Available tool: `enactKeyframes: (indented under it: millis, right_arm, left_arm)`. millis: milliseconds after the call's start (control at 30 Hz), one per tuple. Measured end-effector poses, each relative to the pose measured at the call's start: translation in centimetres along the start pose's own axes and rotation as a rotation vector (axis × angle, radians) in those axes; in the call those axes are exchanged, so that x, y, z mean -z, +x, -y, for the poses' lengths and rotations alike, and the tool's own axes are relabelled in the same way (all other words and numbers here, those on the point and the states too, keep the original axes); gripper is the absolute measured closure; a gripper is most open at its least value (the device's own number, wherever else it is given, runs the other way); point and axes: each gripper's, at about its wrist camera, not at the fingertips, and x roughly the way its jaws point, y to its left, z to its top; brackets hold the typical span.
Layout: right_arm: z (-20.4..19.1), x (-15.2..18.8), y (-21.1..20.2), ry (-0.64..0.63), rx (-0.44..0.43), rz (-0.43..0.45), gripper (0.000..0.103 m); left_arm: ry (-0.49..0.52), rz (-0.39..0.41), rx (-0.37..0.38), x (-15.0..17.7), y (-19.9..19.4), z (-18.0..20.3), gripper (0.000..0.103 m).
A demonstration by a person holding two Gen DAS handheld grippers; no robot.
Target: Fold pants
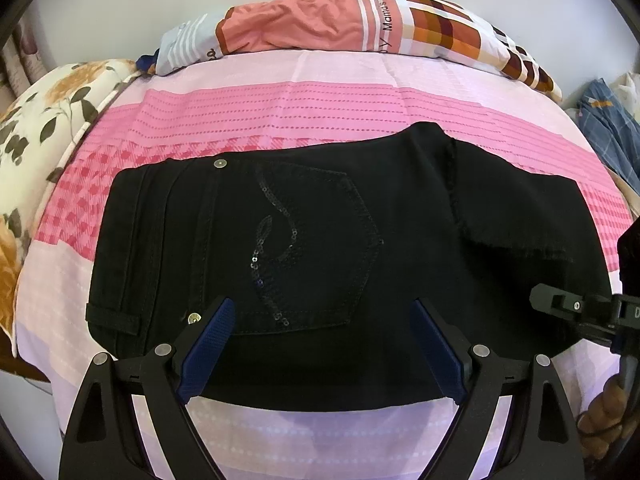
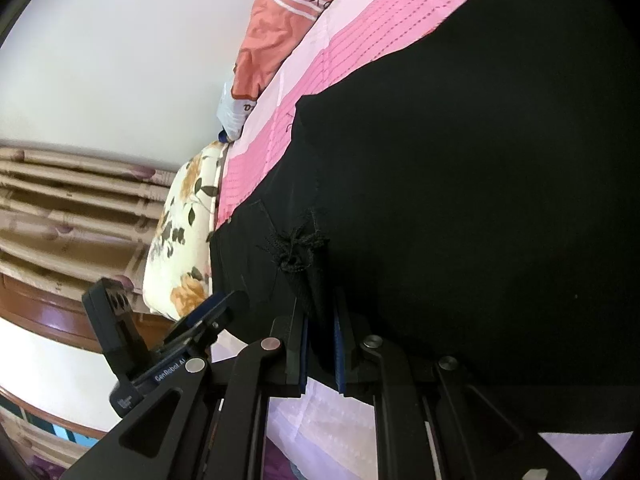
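My left gripper (image 1: 322,344) is spread wide above the near edge of the black pants (image 1: 320,240), its blue pads (image 1: 208,344) apart over the sequined back pocket (image 1: 312,248), gripping nothing. My right gripper (image 2: 320,348) is pressed together on a bunched fold of the pants (image 2: 460,200), pinching cloth between its pads. The pants lie partly folded on the pink striped bedsheet (image 1: 280,112), below the pillow (image 1: 340,24).

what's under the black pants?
The black pants lie on a pink striped bedsheet, which shows around their edges. The sheet directly beneath is covered, so anything else under them cannot be seen. The right gripper pinches the fabric.
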Motion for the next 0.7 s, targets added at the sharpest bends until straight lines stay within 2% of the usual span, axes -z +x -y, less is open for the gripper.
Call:
enactKeyframes:
  millis: [433, 500, 700]
  right_arm:
    - [-0.05, 0.27, 0.67, -0.037, 0.013, -0.045, 0.085]
    - [-0.10, 0.29, 0.77, -0.035, -0.003, -0.059, 0.080]
    - [0.05, 0.64, 0.45, -0.021, -0.057, -0.080, 0.073]
  left_arm:
    - [-0.008, -0.012, 0.002, -0.02, 0.24, -0.21, 0.014]
    - [-0.009, -0.010, 0.002, -0.02, 0.24, -0.26, 0.014]
    - [-0.019, -0.015, 0.004, -0.13, 0.29, -0.52, 0.014]
